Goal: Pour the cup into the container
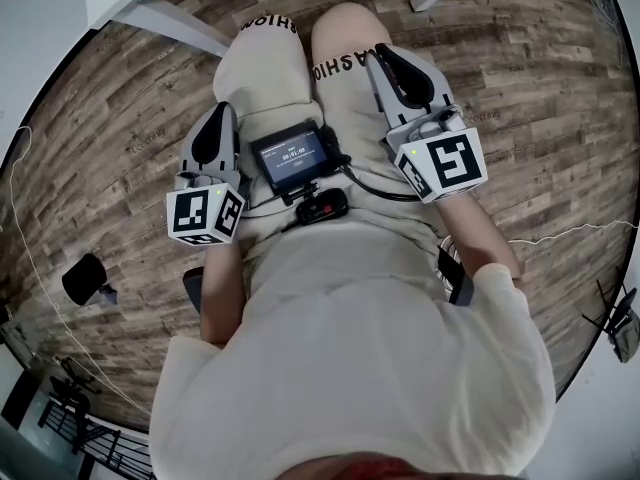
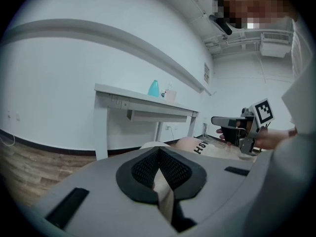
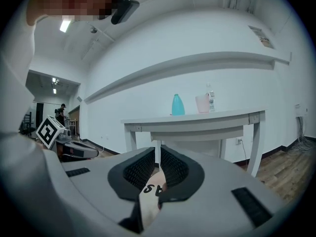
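Cup [image 3: 202, 103] on table [image 3: 197, 120]; left gripper [image 2: 158, 153], right gripper [image 3: 159, 151] closed, empty

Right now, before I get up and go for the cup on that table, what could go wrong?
1. The left gripper and right gripper both have jaws together, empty; unopened, they could push the cup over instead of taking it.
2. The cup stands close beside the teal container on the table, so a wide approach might knock the container.
3. A thin white cable lies on the floor at your right; it may catch a foot.
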Available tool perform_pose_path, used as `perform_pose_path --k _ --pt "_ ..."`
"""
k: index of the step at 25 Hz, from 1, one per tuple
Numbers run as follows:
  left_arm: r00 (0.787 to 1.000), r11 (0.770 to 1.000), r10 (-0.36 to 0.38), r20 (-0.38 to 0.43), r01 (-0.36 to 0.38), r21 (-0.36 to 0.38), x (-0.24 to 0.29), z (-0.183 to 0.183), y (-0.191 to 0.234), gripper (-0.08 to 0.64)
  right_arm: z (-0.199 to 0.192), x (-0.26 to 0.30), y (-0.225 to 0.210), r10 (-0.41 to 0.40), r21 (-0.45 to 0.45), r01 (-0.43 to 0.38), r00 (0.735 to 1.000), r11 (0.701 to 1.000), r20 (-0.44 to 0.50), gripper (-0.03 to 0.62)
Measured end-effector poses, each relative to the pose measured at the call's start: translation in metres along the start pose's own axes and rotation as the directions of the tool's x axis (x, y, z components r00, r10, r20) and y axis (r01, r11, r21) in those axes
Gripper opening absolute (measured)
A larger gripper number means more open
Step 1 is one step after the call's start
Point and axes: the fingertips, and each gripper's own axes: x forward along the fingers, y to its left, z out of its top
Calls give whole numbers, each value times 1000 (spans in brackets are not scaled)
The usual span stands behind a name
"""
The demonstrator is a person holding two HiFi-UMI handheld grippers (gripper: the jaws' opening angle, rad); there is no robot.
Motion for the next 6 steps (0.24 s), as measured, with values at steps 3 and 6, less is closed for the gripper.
perform_pose_path --k 3,6 --pt "999 1000 7 41 -8 28 -13 25 -2 11 20 -10 -3 -8 37 6 999 999 43 26" --pt "996 1000 -12 91 10 26 -24 55 -13 11 40 -21 -3 4 80 -10 997 997 76 28"
